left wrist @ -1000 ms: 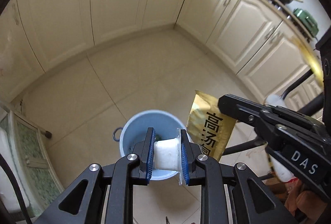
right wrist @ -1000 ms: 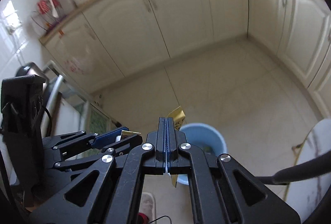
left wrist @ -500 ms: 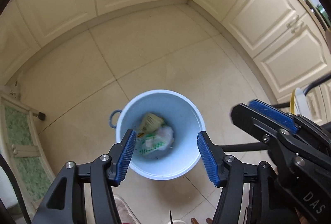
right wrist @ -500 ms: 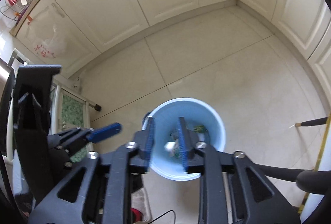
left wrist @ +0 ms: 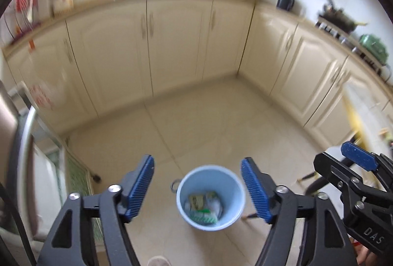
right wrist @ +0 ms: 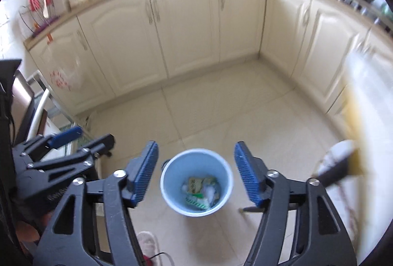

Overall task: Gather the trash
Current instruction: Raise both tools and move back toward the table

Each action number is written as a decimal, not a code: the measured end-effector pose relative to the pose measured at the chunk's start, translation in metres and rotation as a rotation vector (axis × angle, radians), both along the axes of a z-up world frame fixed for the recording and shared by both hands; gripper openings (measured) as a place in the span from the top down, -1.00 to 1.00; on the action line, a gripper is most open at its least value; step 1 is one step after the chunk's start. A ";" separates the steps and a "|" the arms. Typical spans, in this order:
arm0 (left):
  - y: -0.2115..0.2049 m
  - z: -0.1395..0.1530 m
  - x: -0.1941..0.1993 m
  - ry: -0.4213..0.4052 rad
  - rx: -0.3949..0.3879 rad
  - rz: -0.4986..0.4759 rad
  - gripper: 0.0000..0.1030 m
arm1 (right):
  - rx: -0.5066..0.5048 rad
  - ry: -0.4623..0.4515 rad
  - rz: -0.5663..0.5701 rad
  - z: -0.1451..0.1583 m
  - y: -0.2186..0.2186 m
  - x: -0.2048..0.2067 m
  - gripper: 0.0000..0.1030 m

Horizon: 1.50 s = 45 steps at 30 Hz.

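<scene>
Both grippers are hanging above the kitchen floor [left wrist: 196, 123], tilted downward, with nothing between their blue pads. The left gripper [left wrist: 197, 188] is spreading its jaws wider at this moment, and they are standing empty; the right gripper [right wrist: 195, 172] is doing the same, its jaws likewise opening on air.

The blue bucket [left wrist: 231, 182] is sitting on the floor straight ahead of and below the left gripper, framed in the gap between its two fingers without touching either. From the right gripper the bucket [right wrist: 169, 177] is lying in the same spot, ahead and below, between the fingers and apart from them. Inside it the trash [left wrist: 203, 208] is resting at the bottom: crumpled wrappers, one yellowish and one with green print (the blur is hiding finer detail). The right wrist view is showing the same heap of trash [right wrist: 200, 192].

The right gripper is showing at the right edge of the left wrist view [left wrist: 358, 160], and the left gripper at the left edge of the right wrist view [right wrist: 66, 134]. Cream cabinets [left wrist: 176, 45] are running along the far side beyond both grippers. A pale slipper [right wrist: 147, 239] is peeking in below the right gripper.
</scene>
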<state>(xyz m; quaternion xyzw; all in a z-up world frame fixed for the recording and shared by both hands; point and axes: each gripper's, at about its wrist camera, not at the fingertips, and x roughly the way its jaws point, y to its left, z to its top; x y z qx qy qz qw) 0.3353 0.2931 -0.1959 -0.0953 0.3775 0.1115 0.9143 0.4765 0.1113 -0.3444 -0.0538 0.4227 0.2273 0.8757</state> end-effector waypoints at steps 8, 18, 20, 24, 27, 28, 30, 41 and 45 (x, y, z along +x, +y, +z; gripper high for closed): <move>-0.089 0.110 -0.094 -0.268 0.089 -0.053 -0.96 | 0.042 -0.258 -0.128 0.139 -0.080 -0.100 -0.82; -0.179 0.146 -0.227 -0.491 0.117 -0.142 -0.99 | 0.072 -0.454 -0.277 0.256 -0.169 -0.230 -1.00; -0.191 0.142 -0.249 -0.518 0.123 -0.172 -0.99 | 0.076 -0.490 -0.296 0.273 -0.183 -0.253 -1.00; -0.200 0.135 -0.311 -0.588 0.152 -0.191 -0.99 | 0.074 -0.554 -0.327 0.300 -0.205 -0.294 -1.00; -0.198 0.126 -0.363 -0.651 0.166 -0.184 -0.99 | 0.070 -0.582 -0.365 0.315 -0.215 -0.316 -1.00; -0.198 0.120 -0.381 -0.671 0.174 -0.181 -0.99 | 0.075 -0.590 -0.376 0.320 -0.219 -0.322 -1.00; -0.202 0.112 -0.405 -0.699 0.181 -0.191 -0.99 | 0.083 -0.605 -0.386 0.325 -0.226 -0.330 -1.00; -0.208 0.067 -0.459 -0.741 0.179 -0.215 -0.99 | 0.087 -0.659 -0.434 0.342 -0.242 -0.354 -1.00; -0.209 0.075 -0.454 -0.740 0.188 -0.222 -0.99 | 0.079 -0.662 -0.452 0.341 -0.246 -0.355 -1.00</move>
